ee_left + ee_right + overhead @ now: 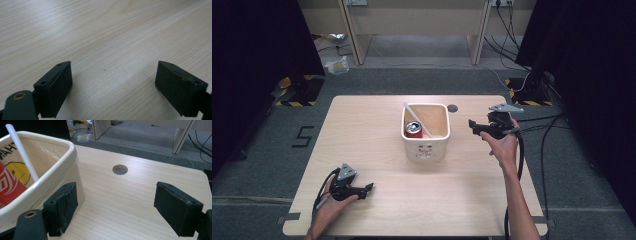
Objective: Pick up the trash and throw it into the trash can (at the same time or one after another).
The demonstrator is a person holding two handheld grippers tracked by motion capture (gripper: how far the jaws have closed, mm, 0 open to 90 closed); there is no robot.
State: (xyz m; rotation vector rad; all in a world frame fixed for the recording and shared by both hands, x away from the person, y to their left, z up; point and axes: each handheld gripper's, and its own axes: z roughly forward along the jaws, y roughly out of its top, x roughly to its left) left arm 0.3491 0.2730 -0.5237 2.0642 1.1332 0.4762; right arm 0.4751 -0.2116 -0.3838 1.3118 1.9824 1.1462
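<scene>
Inside cream tub [426,142]: red can [414,129], white stick [417,119] (leaning).

Right claw [115,210] agape beside cream bin [62,170]; red can [8,187], white stick [22,152] inside.

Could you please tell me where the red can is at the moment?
In the high view, the red can stands inside the cream tub at mid-table, in its left half, beside a leaning white stick.

A tub [426,145] stood on the table [462,190] just behind its middle, holding a can [414,129] at its left side and a leaning stick [417,119]. A hole [452,108] lay near the table's far edge, right of the tub.
</scene>
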